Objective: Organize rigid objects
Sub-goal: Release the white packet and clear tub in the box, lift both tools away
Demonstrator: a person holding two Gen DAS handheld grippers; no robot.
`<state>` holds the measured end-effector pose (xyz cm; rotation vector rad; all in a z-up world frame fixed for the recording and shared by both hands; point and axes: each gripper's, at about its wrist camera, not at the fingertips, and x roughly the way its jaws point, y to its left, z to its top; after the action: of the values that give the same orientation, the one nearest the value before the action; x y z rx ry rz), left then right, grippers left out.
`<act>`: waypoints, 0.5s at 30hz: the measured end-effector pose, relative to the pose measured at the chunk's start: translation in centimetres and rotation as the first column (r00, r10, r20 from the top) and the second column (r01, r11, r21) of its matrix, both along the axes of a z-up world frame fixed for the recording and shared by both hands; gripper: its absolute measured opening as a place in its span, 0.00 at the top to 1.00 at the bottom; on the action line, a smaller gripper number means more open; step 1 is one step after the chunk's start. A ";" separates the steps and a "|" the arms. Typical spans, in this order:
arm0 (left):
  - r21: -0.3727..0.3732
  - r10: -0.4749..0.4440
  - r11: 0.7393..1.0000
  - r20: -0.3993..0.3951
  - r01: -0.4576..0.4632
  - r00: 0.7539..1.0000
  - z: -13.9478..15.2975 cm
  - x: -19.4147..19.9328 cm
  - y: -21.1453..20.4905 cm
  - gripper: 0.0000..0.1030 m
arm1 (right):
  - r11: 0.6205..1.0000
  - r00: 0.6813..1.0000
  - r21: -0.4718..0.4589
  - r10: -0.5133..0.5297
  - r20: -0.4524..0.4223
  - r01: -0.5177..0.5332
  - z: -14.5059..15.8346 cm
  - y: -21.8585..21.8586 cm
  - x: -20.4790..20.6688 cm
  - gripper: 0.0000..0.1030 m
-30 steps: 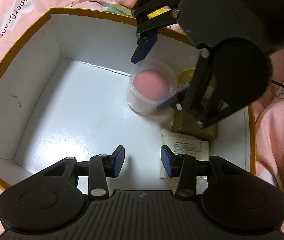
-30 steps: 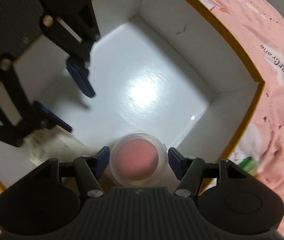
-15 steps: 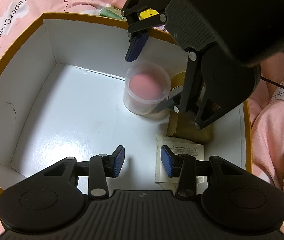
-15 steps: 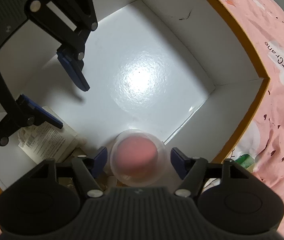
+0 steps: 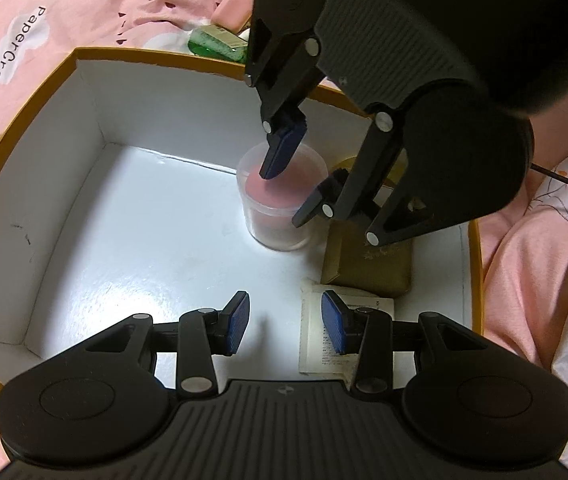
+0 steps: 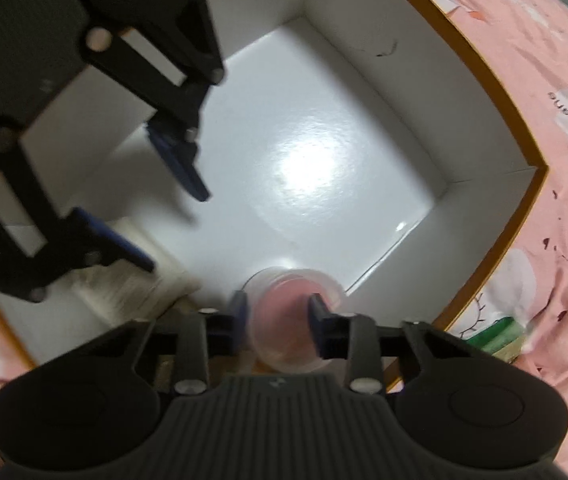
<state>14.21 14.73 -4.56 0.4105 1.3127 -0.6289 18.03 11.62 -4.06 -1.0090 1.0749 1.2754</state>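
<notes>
Translucent plastic jar [image 5: 280, 208] with pink contents: upright in white box [image 5: 96, 200], just beside brown packet [image 5: 367, 264]. Right gripper [image 5: 295, 188] directly above it, jaws just closing, empty. Left gripper [image 5: 284, 322] farther, partly open, empty.

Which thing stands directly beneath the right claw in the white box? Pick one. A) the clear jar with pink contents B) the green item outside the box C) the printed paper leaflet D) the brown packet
A: the right claw hangs over the clear jar with pink contents in the white box, its jaws just closed in above the jar's top.
</notes>
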 end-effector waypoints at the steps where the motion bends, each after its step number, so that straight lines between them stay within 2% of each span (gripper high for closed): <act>1: 0.001 -0.003 1.000 0.001 0.003 1.000 0.1 0.1 -0.1 0.52 | 1.000 1.000 -0.002 0.000 0.002 0.000 0.0 0.0 0.0 0.71; 3: -0.001 -0.005 1.000 0.002 0.005 1.000 0.0 0.0 -0.4 0.52 | 1.000 1.000 -0.004 -0.013 -0.003 0.013 -0.3 0.1 0.3 0.58; 5: -0.005 -0.015 1.000 0.002 0.015 1.000 0.3 0.0 -0.7 0.52 | 1.000 1.000 -0.011 -0.015 -0.003 0.015 -0.7 -0.1 0.3 0.55; 8: -0.008 -0.024 1.000 0.010 0.024 1.000 0.8 -0.1 -1.0 0.52 | 1.000 0.999 -0.004 -0.029 -0.036 0.028 -0.4 -0.8 0.5 0.59; 10: -0.011 -0.020 1.000 0.018 0.020 1.000 1.2 0.0 -1.2 0.52 | 0.999 0.999 0.024 -0.038 -0.025 0.038 0.3 -1.6 0.5 0.59; 15: -0.042 -0.027 0.999 0.084 0.030 0.996 3.2 0.3 -2.5 0.52 | 0.980 0.993 0.157 -0.113 -0.041 0.118 3.6 -4.9 1.4 0.58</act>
<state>14.53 12.22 -1.35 0.4165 1.2136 -0.6564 19.44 6.73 -0.46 -0.7970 1.0233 1.2653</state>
